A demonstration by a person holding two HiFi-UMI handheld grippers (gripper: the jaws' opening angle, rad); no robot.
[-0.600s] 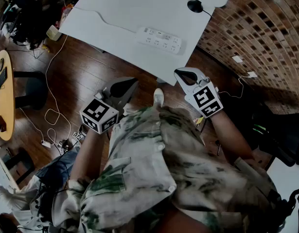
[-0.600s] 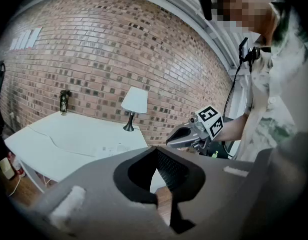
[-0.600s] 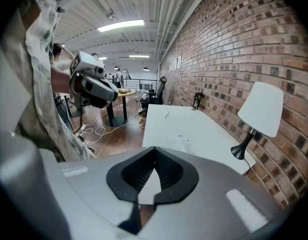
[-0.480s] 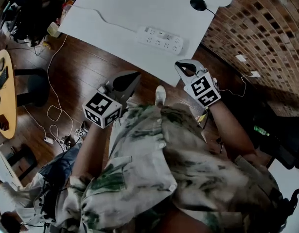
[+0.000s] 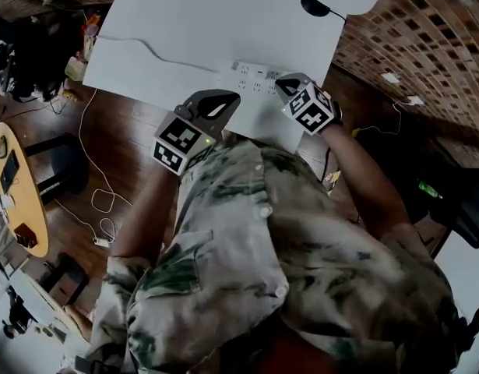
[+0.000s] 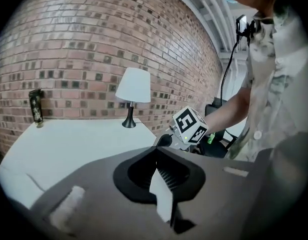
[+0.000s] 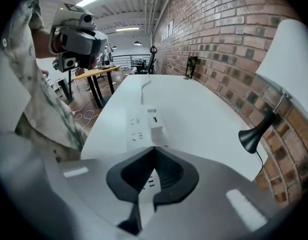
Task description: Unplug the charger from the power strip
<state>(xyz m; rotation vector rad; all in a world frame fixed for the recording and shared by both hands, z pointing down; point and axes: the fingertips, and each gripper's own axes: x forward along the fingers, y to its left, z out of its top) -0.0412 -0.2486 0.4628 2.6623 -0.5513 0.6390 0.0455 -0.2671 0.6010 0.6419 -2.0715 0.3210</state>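
The white power strip [image 5: 251, 75] lies on the white table [image 5: 208, 22]. In the right gripper view the strip [image 7: 137, 129] carries a white charger block [image 7: 157, 130] plugged into its right row. My right gripper [image 5: 281, 83] hangs shut just above the strip's near end, tilted steeply down, tips [image 7: 154, 147] close to the charger and holding nothing. My left gripper [image 5: 234, 97] is shut and empty at the table's near edge, just left of the strip. In its own view the left gripper [image 6: 157, 149] looks across the table at the right gripper's marker cube [image 6: 190, 126].
A lamp with a white shade [image 6: 133, 85] and black base [image 5: 313, 6] stands at the table's far right by the brick wall. The strip's white cable [image 5: 157, 53] runs left across the table. A dark upright object [image 6: 36, 107] stands at the far end. Cables lie on the wood floor [image 5: 99, 205].
Both grippers have moved forward from in front of the table to over its near edge. The right one now sits above the strip's end; both stay shut.
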